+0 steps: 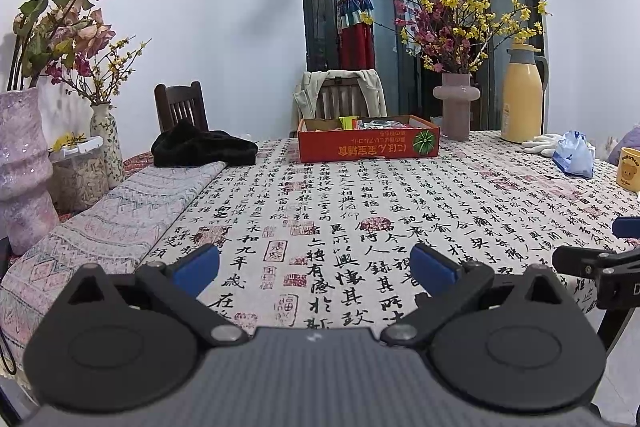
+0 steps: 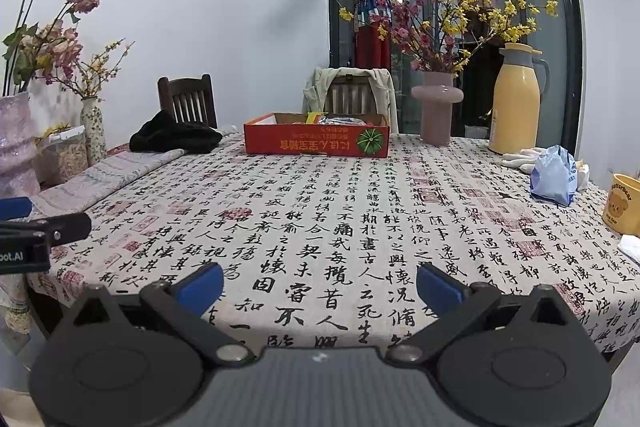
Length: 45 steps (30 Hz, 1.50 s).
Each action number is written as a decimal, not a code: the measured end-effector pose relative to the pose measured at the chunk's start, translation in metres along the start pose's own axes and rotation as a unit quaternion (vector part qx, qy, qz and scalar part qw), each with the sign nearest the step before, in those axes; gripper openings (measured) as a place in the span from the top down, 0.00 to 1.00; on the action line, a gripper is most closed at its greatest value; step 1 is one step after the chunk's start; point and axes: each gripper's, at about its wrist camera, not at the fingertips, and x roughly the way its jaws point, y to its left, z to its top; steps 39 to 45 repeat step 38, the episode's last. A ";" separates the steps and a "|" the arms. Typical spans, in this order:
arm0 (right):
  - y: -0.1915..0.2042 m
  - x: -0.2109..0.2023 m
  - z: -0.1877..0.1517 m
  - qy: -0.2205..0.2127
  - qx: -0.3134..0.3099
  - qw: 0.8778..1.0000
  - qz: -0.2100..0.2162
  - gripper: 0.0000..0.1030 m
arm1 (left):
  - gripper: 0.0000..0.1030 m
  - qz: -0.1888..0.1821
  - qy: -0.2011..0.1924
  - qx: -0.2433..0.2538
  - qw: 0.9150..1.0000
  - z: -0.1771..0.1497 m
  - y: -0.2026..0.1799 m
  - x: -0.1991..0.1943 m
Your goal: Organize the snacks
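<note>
A shallow red cardboard box [image 1: 368, 143] [image 2: 316, 141] stands at the far side of the table, with several snack packets [image 1: 370, 123] [image 2: 332, 119] lying inside it. My left gripper [image 1: 316, 267] hovers low over the near edge of the table, wide open with nothing between its blue pads. My right gripper [image 2: 320, 287] is beside it at the same near edge, also wide open and holding nothing. Each gripper shows at the edge of the other's view. Both are far from the box.
The table wears a calligraphy-print cloth [image 1: 360, 211]. A black garment [image 1: 202, 147] and a folded patterned cloth [image 1: 120, 223] lie left. Right: a pink vase [image 1: 456, 103], yellow thermos [image 1: 522, 95], white gloves [image 2: 518, 159], blue plastic bag [image 2: 554, 179], yellow mug [image 2: 622, 205]. Vases stand far left.
</note>
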 end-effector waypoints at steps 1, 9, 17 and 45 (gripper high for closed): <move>0.000 0.000 0.000 0.000 0.001 1.000 0.000 0.00 | 0.00 0.000 0.000 0.000 1.000 0.000 0.000 0.000; -0.002 0.001 0.001 0.001 0.000 1.000 -0.006 0.00 | 0.00 0.001 -0.001 0.000 1.000 0.001 0.000 0.000; -0.002 0.001 0.002 0.000 0.001 1.000 -0.002 0.00 | 0.00 0.000 -0.002 0.002 1.000 0.003 0.001 0.001; -0.003 0.001 0.000 0.001 0.005 1.000 -0.002 0.00 | 0.00 -0.003 -0.002 -0.001 1.000 0.000 0.000 -0.001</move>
